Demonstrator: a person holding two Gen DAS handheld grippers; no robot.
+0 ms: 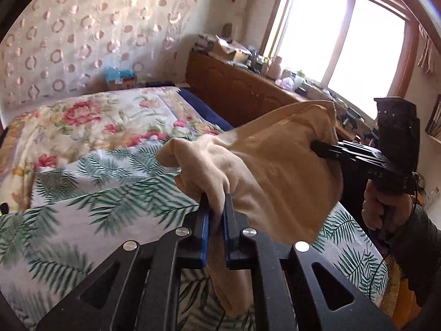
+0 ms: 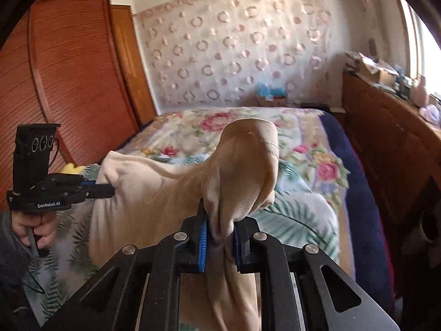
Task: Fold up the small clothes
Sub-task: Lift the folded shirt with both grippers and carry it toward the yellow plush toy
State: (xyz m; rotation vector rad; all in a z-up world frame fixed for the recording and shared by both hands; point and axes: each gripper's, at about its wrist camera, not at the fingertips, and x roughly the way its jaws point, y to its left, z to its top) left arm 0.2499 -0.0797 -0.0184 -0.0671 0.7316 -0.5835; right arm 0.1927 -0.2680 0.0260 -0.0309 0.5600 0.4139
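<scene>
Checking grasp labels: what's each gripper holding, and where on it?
Both hold the beige garment, lifted above the bed. Left gripper pinches one bunched edge, right gripper another; which part of the garment is unclear.

Two close wrist views, bed (image 1: 82, 149) shared

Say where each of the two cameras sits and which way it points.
Left wrist: sits on the left gripper, looking along its fingers across the floral and fern-print bedspread toward the bright window; the right gripper and right hand show.
Right wrist: sits on the right gripper, facing the circle-patterned curtain wall and slatted wooden wardrobe; the left gripper and left hand show.
Shared: the soft beige cloth garment, pinched by both grippers above the bed.
</scene>
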